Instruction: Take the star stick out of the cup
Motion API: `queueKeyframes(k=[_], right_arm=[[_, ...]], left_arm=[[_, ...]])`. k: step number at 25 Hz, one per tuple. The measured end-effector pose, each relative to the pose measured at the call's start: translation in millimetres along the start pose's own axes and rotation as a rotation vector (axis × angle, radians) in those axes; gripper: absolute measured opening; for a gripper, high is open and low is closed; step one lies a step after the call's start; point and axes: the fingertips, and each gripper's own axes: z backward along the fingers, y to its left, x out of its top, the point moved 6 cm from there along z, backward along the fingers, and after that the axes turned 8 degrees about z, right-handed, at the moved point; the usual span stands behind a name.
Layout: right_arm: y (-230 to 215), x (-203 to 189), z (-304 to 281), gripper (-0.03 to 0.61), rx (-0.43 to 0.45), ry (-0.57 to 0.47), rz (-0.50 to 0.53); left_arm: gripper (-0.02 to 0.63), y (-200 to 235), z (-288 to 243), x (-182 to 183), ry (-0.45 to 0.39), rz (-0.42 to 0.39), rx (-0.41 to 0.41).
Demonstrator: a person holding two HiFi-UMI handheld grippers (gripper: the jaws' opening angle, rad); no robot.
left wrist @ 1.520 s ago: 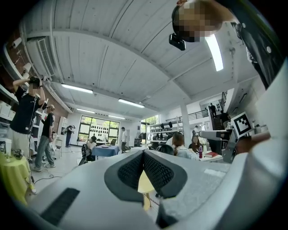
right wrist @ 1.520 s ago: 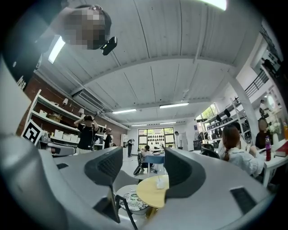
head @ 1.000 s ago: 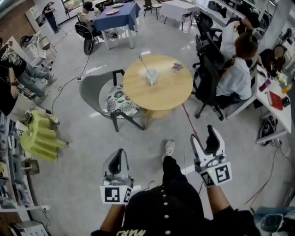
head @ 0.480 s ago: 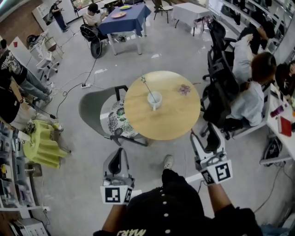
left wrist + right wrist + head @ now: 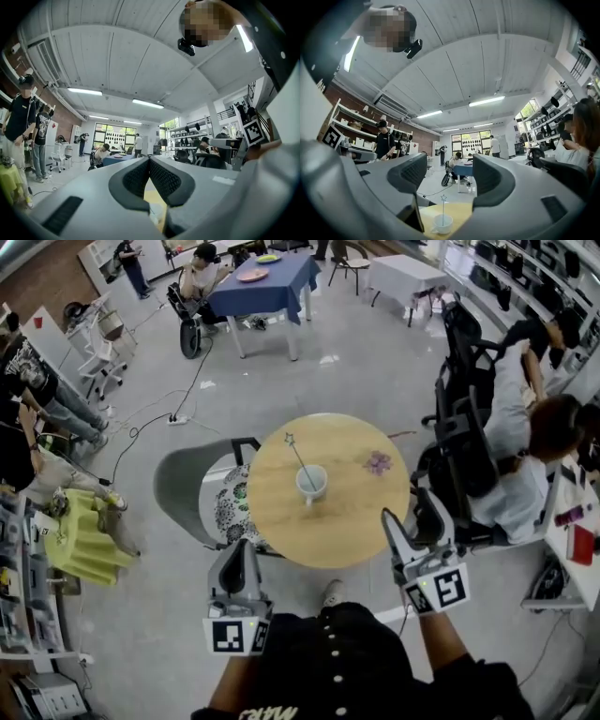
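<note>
Star stick (image 5: 299, 461) stands slanted in the white cup (image 5: 311, 486), its star end leaning up and away from the cup toward the grey chair (image 5: 183, 486). The cup sits near the middle of the round wooden table (image 5: 352, 517), with a small purple thing (image 5: 378, 462) lying well apart from it on the same top.

On the person's side of the cup, short of the table edge, the right gripper (image 5: 411, 521) has its jaws spread wide with nothing between them. In the right gripper view the cup (image 5: 442, 224) and stick (image 5: 443, 208) show through that gap, far off and untouched. The left gripper (image 5: 240, 563), also well apart from the cup, has its pads (image 5: 161, 180) pressed together on nothing.
</note>
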Motion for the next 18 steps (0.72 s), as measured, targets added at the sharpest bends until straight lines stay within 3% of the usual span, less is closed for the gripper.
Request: queueKeyframes(k=[8, 13, 18], right_arm=[[-5.0, -25.0, -58.7, 0.295, 0.045, -0.001, -0.029], [-2.6, -43.9, -95.5, 0.296, 0.029, 0.065, -0.039], [4.6, -54.6, -136.3, 0.295, 0.077, 0.069, -0.034]], left_arm=[[0.0, 34.7, -34.8, -16.0, 0.04, 0.011, 0.038], [0.0, 65.5, -61.2, -7.4, 0.042, 0.006, 0.027], [0.0, 91.4, -80.4, -5.6, 0.052, 0.003, 0.042]])
